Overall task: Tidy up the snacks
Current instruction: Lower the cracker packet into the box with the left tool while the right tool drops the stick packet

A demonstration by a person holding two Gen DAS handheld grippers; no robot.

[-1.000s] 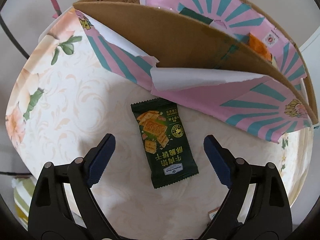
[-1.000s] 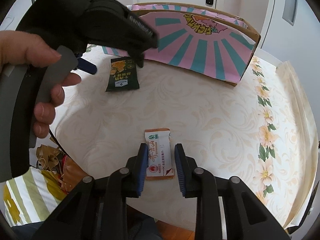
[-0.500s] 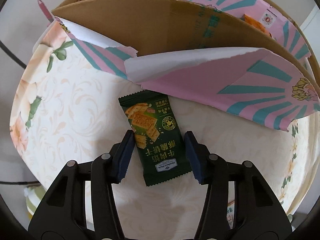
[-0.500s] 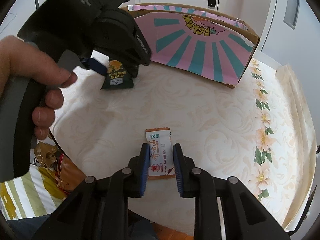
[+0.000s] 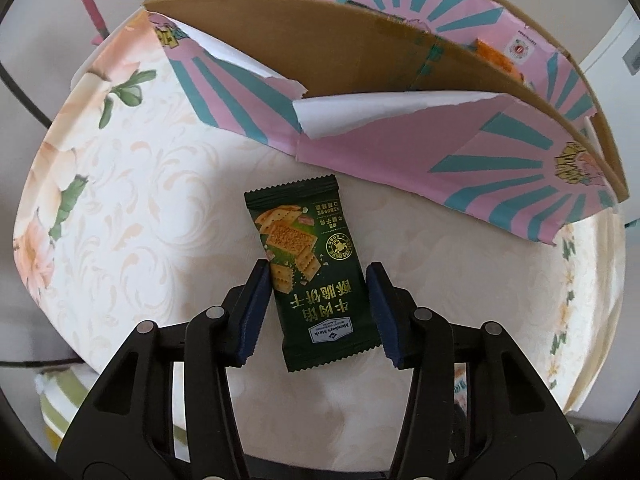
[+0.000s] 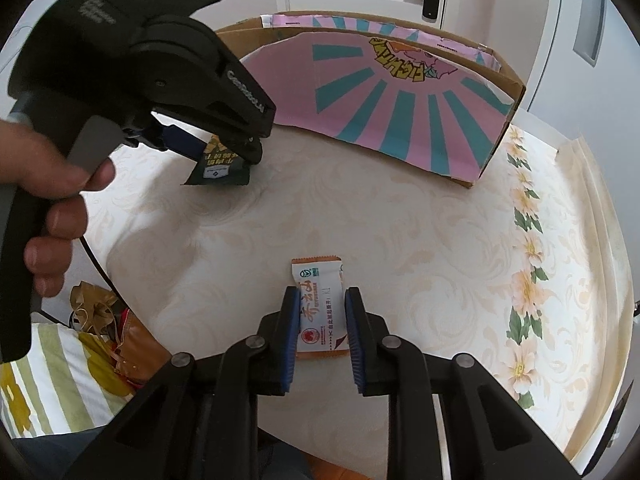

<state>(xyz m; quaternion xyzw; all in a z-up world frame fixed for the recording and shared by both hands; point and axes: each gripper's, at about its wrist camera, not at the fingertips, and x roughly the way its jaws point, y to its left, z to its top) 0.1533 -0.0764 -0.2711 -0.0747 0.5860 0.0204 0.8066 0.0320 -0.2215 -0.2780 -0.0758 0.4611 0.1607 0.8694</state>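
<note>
A dark green cracker packet (image 5: 308, 264) sits between my left gripper's (image 5: 318, 280) blue pads, which press both its long edges; it looks lifted slightly off the tablecloth. It also shows in the right wrist view (image 6: 218, 166) under the left gripper body (image 6: 160, 76). A white and orange snack packet (image 6: 322, 312) lies between my right gripper's (image 6: 322, 296) pads, which close on its sides near the table's front edge. The pink and teal cardboard box (image 5: 440, 136) stands open behind the green packet.
The box (image 6: 400, 112) stands at the back of the round floral-clothed table (image 6: 440, 240). An orange packet (image 5: 496, 56) lies inside the box. A striped cushion with bags (image 6: 72, 372) sits below the table's left edge. A door is behind.
My left gripper has closed from wide open onto the green packet and lifted it slightly. My right gripper has narrowed onto the white and orange packet.
</note>
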